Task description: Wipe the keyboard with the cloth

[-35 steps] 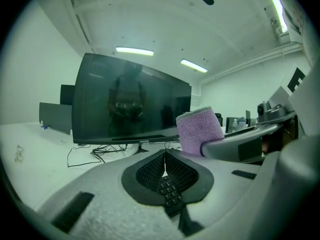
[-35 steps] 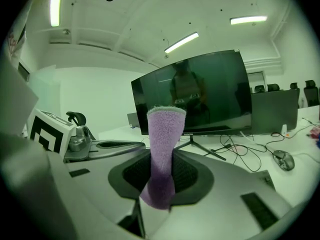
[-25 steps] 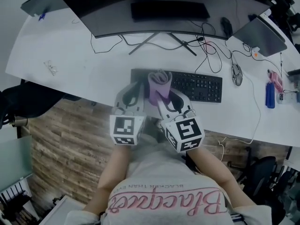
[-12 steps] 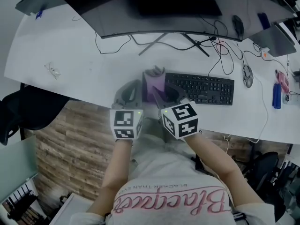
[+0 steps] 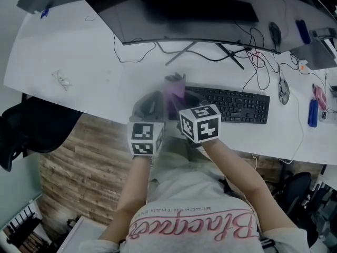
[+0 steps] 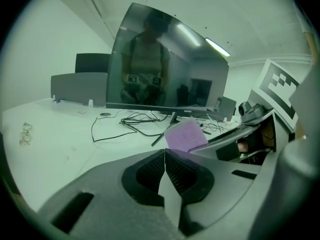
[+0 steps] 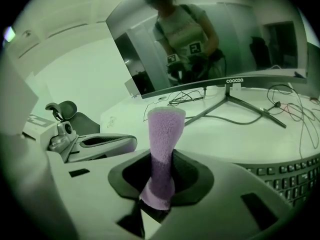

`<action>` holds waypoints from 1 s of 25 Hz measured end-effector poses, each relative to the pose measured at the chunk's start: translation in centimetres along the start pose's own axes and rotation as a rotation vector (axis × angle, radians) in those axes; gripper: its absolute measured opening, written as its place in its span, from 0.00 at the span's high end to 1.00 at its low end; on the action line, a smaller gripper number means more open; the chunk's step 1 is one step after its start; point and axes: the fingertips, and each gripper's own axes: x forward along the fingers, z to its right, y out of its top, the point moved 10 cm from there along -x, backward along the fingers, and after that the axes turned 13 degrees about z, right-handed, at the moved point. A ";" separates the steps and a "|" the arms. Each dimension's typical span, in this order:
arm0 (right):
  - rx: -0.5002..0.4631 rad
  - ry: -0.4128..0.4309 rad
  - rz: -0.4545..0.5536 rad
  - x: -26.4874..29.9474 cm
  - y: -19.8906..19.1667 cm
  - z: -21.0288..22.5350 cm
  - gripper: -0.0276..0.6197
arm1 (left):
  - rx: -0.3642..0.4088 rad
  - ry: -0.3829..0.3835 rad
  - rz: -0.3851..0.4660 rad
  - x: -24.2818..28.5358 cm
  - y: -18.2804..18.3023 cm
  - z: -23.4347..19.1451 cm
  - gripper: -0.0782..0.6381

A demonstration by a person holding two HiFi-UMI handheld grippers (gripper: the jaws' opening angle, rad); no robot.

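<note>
Left gripper (image 6: 165, 155), fingers (image 6: 148, 171) together

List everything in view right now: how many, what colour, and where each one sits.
cloth: one, purple, standing up out of the right gripper's jaws, by the keyboard's left end
keyboard: one, black, on the desk in front of the monitor
monitor: one, dark, curved, at the back of the desk
cables: several, black, on the desk under the monitor
mouse: one, grey, right of the keyboard
desk: one, white
chair: one, black, by the desk's near left edge
left gripper: one, grey, jaws together on nothing, left of the cloth
right gripper: one, grey, jaws shut on the cloth
</note>
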 end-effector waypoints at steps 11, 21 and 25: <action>-0.035 -0.078 -0.045 2.4 0.0 0.1 0.82 | 0.022 -0.044 -0.028 2.1 -0.3 -2.0 0.88; -0.067 -0.106 -0.062 2.7 0.2 0.1 0.83 | 0.025 -0.045 -0.048 2.6 -0.4 -2.4 0.88; -0.064 -0.107 -0.072 2.8 0.2 0.3 0.83 | 0.027 -0.052 -0.056 3.0 -0.3 -1.9 0.88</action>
